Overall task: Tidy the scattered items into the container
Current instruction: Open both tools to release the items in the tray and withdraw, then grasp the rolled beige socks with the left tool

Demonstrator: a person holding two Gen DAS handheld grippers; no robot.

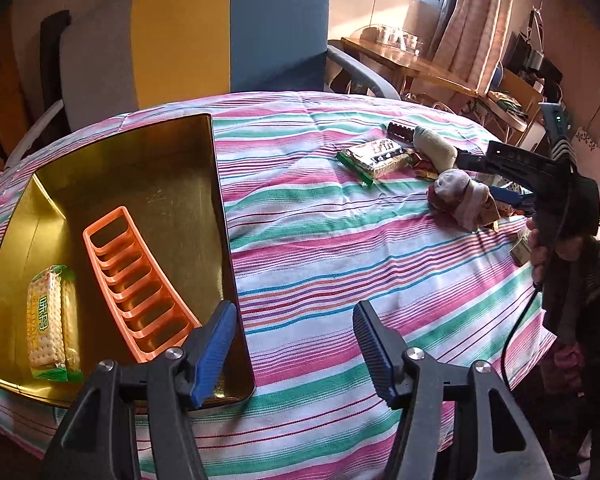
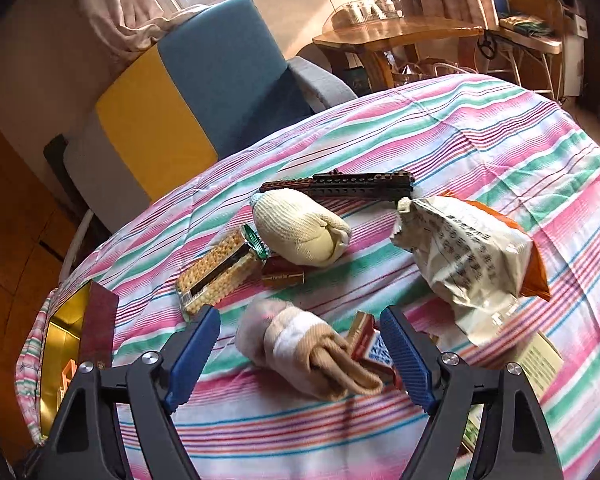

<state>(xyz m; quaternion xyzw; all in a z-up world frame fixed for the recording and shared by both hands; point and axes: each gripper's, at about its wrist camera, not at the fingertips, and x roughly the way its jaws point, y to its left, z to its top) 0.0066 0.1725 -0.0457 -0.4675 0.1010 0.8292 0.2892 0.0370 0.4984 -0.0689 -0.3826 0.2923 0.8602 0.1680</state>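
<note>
Right hand-held gripper (image 2: 300,354) stands wide open, holding nothing — the rolled tan sock (image 2: 300,354) lies directly between and below its fingers, long axis running toward lower right. A small card box (image 2: 374,346) touches it there. Left hand-held gripper (image 1: 294,354), open and empty, hovers beside the gold tin (image 1: 148,184).

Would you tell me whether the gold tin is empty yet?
Not empty: the gold tin already holds an orange plastic rack and a cracker packet.
</note>
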